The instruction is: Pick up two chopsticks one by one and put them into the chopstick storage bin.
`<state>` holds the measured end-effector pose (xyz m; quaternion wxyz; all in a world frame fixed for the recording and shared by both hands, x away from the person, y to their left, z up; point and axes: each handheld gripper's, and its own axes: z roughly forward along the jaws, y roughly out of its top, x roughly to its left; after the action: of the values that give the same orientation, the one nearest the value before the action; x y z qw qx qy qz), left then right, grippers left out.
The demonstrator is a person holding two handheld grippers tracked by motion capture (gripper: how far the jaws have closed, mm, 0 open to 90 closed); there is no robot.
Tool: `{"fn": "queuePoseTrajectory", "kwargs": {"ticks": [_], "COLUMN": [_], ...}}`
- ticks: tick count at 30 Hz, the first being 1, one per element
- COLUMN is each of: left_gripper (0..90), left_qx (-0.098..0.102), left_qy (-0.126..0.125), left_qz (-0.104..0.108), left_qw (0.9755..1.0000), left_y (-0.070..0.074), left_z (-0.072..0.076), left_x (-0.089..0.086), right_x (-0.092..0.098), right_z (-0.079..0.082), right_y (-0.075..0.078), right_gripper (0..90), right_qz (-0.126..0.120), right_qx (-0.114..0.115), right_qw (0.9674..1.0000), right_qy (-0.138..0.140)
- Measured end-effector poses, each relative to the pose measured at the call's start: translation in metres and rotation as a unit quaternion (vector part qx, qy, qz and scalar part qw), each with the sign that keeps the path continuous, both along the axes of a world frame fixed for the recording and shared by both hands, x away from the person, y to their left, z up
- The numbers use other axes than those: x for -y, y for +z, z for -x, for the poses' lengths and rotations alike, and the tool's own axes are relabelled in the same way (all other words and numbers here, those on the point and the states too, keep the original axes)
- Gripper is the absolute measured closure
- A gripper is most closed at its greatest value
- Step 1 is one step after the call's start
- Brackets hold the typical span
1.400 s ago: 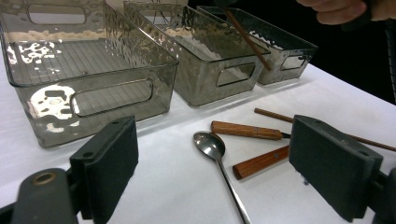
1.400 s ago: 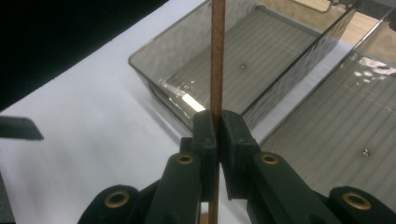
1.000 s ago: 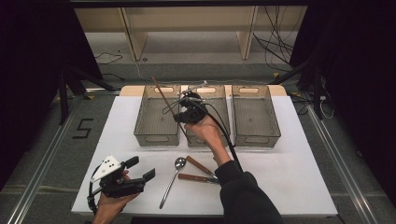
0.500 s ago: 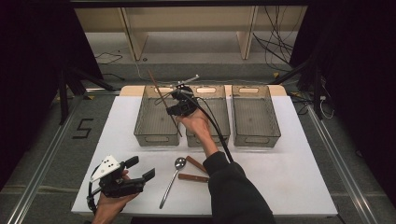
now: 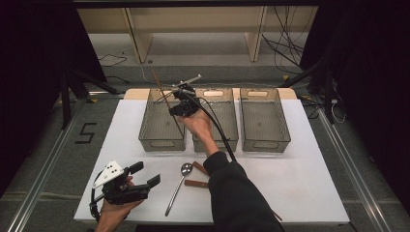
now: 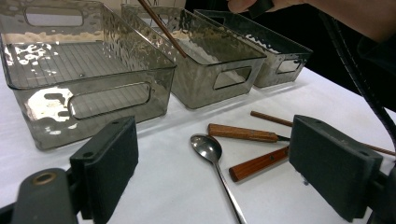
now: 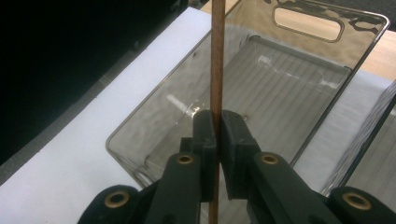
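A: Which step is this?

B: Sorting utensils into bins, I'd say. The right gripper (image 5: 180, 107) has its jaws clamped on a thin brown chopstick (image 7: 216, 56), and it hangs over the left bin (image 5: 145, 129) of the three smoked-plastic bins at the far side of the white table (image 5: 309, 174).

A: Is the chopstick in the bin yet?

B: Not resting in it. From above, it slants up and to the left from the jaws, with its lower end down inside the bin walls. In the right gripper view the pads pinch it partway along its length.

A: And the left gripper (image 5: 138, 180)?

B: Low at the near left of the table, jaws wide apart, nothing between them.

A: What does the next move call for?

B: Probably lowering and levelling the chopstick so it lies flat on the ribbed floor, then letting go. A steel spoon (image 6: 208, 148), two wooden-handled utensils (image 6: 243, 133) and another chopstick (image 6: 271, 119) wait on the table.
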<state>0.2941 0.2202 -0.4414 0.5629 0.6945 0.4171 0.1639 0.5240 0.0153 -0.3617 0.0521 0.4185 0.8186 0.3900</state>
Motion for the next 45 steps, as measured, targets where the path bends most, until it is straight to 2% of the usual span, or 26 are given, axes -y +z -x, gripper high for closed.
{"fn": "queuePoseTrajectory", "kwargs": {"ticks": [12, 18, 37, 38, 42, 43, 44, 45], "left_gripper": [15.3, 15.3, 15.3, 15.3, 15.3, 15.3, 15.3, 15.3], "left_qx": [-0.002, -0.001, -0.002, -0.001, -0.002, -0.002, -0.002, -0.002], "left_qy": [-0.001, -0.001, -0.004, -0.005, -0.004, -0.004, -0.004, -0.004], "left_qz": [0.002, 0.003, 0.002, 0.002, 0.002, 0.002, 0.002, 0.003], "left_qw": [1.0000, 1.0000, 1.0000, 1.0000, 1.0000, 1.0000, 1.0000, 1.0000], "left_y": [0.000, 0.000, 0.001, 0.001, 0.001, 0.001, 0.001, 0.001], "left_z": [0.001, 0.001, 0.001, 0.001, 0.001, 0.000, 0.000, 0.001], "left_x": [0.001, 0.001, 0.001, 0.001, 0.001, 0.001, 0.001, 0.001], "right_x": [-0.007, -0.007, -0.015, -0.015, -0.016, -0.016, -0.015, -0.015], "right_z": [-0.007, -0.010, -0.015, -0.015, -0.015, -0.015, -0.015, -0.015], "right_y": [-0.007, -0.009, -0.025, -0.025, -0.028, -0.028, -0.026, -0.026], "right_gripper": [85.5, 85.5, 84.6, 83.8, 60.8, 60.8, 54.3, 54.3], "right_qz": [0.007, -0.001, 0.014, 0.015, 0.025, 0.025, 0.031, 0.031], "right_qx": [-0.003, -0.007, -0.020, -0.023, -0.034, -0.034, -0.034, -0.034], "right_qw": [0.9999, 0.9998, 0.9993, 0.9992, 0.9989, 0.9989, 0.9987, 0.9987], "right_qy": [-0.011, -0.018, -0.030, -0.030, -0.019, -0.019, -0.022, -0.022]}}
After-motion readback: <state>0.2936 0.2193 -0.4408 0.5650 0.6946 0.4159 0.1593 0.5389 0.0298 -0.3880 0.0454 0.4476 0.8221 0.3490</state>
